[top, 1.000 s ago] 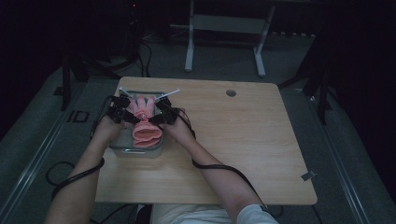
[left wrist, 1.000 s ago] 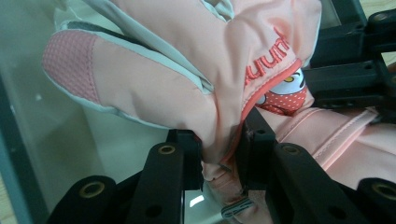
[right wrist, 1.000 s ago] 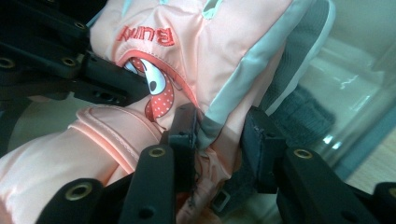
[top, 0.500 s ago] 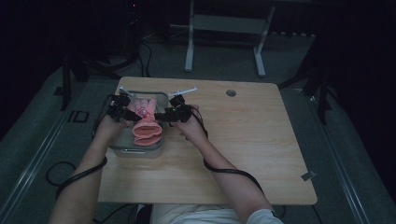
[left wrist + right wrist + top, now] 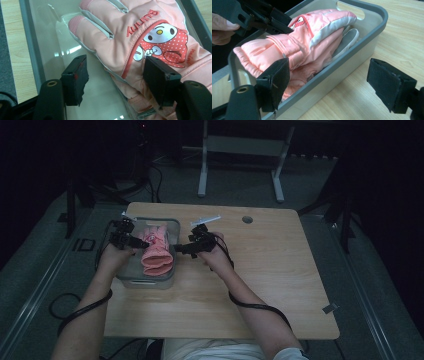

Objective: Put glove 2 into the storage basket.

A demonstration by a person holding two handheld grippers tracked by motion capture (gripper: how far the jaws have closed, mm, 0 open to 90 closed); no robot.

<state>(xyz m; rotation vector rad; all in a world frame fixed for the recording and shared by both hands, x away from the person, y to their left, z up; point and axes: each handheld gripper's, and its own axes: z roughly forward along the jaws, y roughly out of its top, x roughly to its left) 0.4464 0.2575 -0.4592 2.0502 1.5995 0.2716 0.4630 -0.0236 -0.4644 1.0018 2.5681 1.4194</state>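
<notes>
My left tongs (image 5: 141,243) stand apart over the pink padded winter gloves (image 5: 156,251), which lie stacked in the shallow grey plastic bin (image 5: 172,226) at the left end of the pale wooden worktop (image 5: 280,285). These tongs have just been opening; in the left gripper view the upper glove (image 5: 140,42), with its cartoon rabbit patch, lies between the 2 pads, the left one hanging clear over the bin floor and the right one at the cuff without pressing. So they are released, holding nothing.

My right tongs (image 5: 179,248) have also just been opening and sit outside the bin's right wall, empty. In the right gripper view the bin wall (image 5: 352,53) runs between my 2 jaws, with the gloves (image 5: 294,47) piled above the rim at the near end.

The risks, as I judge them: the cuffs ride up over the near rim, so a careless brush as I pull away could drag a glove out onto the worktop. My left pad nearest the cuff could snag the fabric as it lifts. My right tongs, close to the wall, could knock the light bin sideways and shift the whole stack.
</notes>
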